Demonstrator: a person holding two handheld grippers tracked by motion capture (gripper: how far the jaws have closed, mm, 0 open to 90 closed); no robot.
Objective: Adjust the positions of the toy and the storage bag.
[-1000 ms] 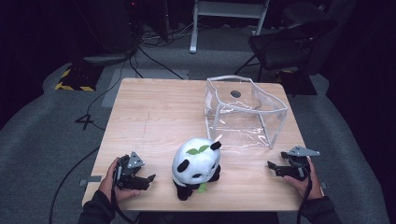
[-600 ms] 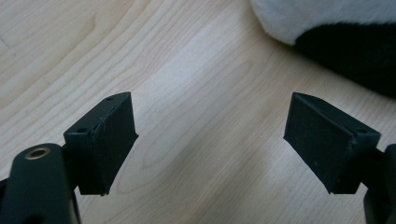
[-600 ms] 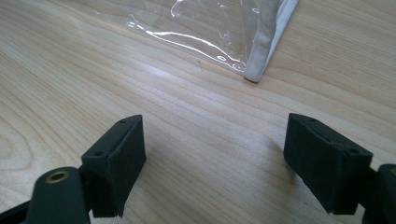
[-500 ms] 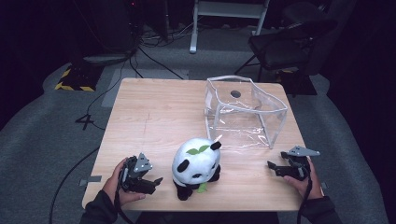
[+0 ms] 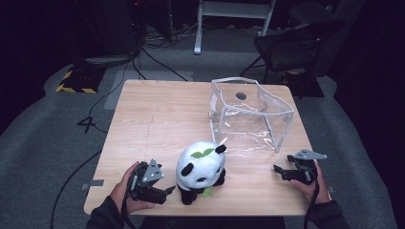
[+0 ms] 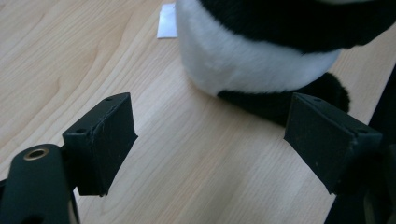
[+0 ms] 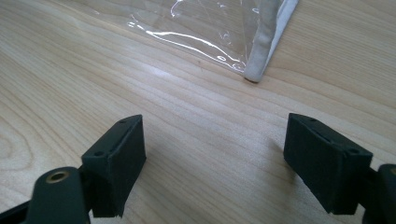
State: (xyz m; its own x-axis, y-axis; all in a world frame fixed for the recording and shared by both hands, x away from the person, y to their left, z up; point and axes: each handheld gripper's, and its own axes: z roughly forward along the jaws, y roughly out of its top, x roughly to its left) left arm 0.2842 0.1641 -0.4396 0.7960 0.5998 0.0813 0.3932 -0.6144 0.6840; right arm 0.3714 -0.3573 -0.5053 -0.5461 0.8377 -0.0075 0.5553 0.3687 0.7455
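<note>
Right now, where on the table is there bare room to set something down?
The far-left table is bare, from the clear bag to the left edge. The near edge is crowded: left gripper, panda, right gripper.

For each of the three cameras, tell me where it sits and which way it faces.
High view: above the near edge, looking forward and down at the table; both hands with grippers show.
Left gripper view: on the left gripper, facing the panda, shared with the high view.
Right gripper view: on the right gripper, facing the clear bag.
</note>
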